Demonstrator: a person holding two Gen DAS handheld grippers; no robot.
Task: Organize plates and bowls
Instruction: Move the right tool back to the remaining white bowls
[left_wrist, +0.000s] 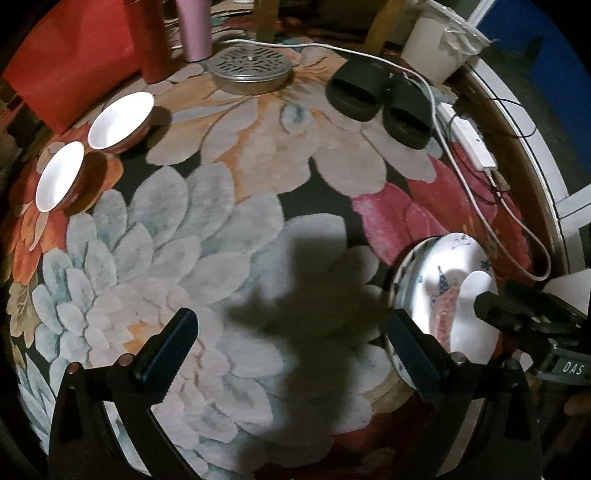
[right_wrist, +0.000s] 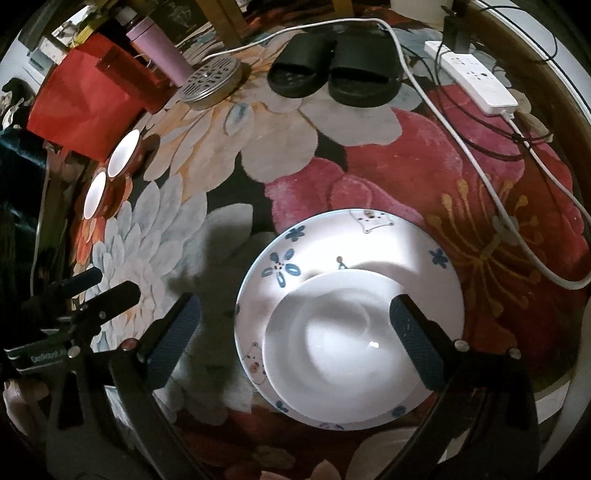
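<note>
Flowered carpet (right_wrist: 221, 122) served as my work surface. I had both the left gripper (left_wrist: 291, 354) and right gripper (right_wrist: 295, 339) spread wide, empty. Beneath the right sat a small plain white plate (right_wrist: 340, 339) on a large blue-flowered ceramic plate (right_wrist: 295, 251); two red-sided white bowls (left_wrist: 92, 147) lay well apart from both grippers. Glazed, brittle, slippery, I judged: pinch the rims.

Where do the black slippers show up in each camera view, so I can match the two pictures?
Left wrist view: the black slippers lie upper right of centre on the floral rug, beside the white cable.
Right wrist view: the black slippers lie at top centre, above the patterned plate.
Shared landmark: the round perforated metal lid, just left of the slippers in both.
</note>
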